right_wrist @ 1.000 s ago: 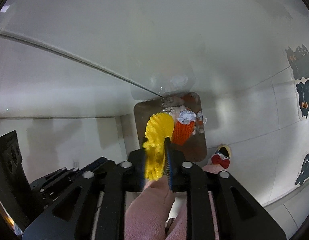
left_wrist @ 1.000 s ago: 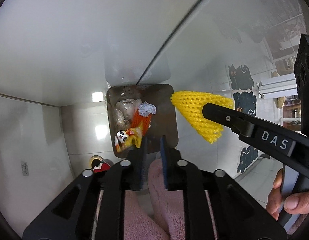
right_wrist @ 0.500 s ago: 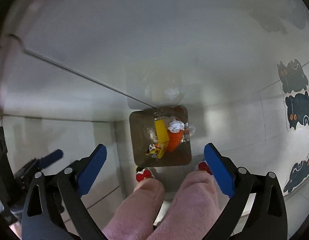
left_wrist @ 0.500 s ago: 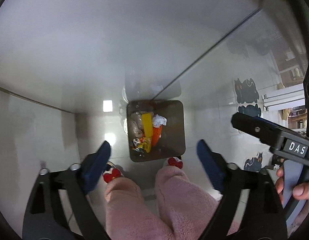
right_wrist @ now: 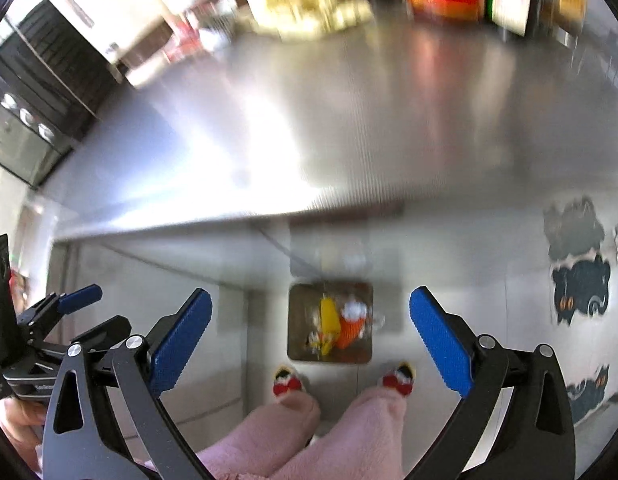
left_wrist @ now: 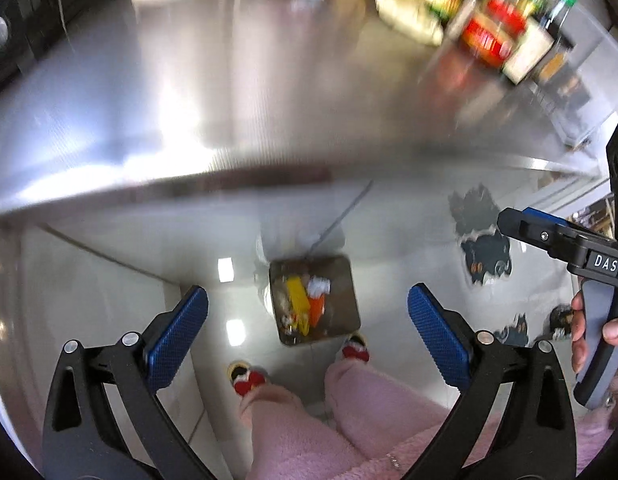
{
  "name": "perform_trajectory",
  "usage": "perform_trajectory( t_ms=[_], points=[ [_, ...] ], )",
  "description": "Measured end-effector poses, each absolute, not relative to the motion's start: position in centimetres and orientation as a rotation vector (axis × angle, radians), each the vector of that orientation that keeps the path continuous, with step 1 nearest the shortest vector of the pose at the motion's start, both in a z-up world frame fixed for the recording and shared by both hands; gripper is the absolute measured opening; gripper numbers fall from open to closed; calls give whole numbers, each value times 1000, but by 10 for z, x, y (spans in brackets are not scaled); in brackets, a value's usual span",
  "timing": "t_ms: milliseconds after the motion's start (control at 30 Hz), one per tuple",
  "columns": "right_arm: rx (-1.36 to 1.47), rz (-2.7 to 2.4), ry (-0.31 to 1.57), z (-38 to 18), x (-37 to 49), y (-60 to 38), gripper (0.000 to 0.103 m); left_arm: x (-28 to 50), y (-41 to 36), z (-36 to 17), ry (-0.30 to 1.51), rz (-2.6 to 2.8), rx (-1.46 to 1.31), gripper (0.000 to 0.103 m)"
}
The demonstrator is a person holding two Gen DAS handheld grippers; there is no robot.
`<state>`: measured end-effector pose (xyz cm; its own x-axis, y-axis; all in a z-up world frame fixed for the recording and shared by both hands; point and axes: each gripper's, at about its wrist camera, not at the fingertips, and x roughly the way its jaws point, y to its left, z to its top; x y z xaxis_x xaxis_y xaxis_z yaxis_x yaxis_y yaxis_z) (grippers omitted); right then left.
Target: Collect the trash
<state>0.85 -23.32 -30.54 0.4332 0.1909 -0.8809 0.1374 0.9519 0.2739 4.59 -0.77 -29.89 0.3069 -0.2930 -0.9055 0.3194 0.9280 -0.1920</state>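
A square brown trash bin [left_wrist: 341, 280] stands on the floor below, also in the right wrist view [right_wrist: 301, 300]. In it lie a yellow foam net [left_wrist: 296, 295], an orange net [left_wrist: 316, 309] and white crumpled paper [left_wrist: 318, 283]; the yellow net also shows in the right wrist view [right_wrist: 328, 314]. My left gripper [left_wrist: 307, 334] is open and empty, high above the bin. My right gripper [right_wrist: 311, 334] is open and empty too, also seen from the side in the left wrist view [left_wrist: 549, 236].
A steel counter [left_wrist: 229, 100] fills the upper half, its front edge [right_wrist: 269, 216] just beyond the bin. Bottles and packets [left_wrist: 501, 28] stand at its far right. My pink-trousered legs [left_wrist: 309, 420] and slippers [right_wrist: 287, 382] stand by the bin. Cat stickers [right_wrist: 577, 284] mark the floor at right.
The right gripper opened and the yellow net dropped into the bin. The left gripper opened too. Both grippers have risen, so the counter top and its bottles now show.
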Motion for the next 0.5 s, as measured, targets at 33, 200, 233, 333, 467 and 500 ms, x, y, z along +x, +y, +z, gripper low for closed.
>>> perform_trajectory(
  t_ms=[33, 200, 233, 333, 467, 500],
  points=[
    [321, 34, 1096, -291, 13, -234, 100, 48, -8, -289, 1178, -401, 20, 95],
    [304, 28, 1014, -247, 33, -238, 100, 67, -5, -239, 1107, -382, -13, 95],
    [306, 28, 1001, -240, 40, -240, 100, 70, -6, -233, 1092, -380, -9, 95],
    [306, 23, 983, -228, 54, -241, 100, 82, -9, -214, 1041, -377, 18, 95],
    [301, 16, 951, -206, 83, -238, 99, 103, -9, -199, 1002, -366, 35, 95],
    [296, 15, 945, -202, 90, -238, 100, 109, -9, -197, 995, -362, 37, 95]
  ],
)
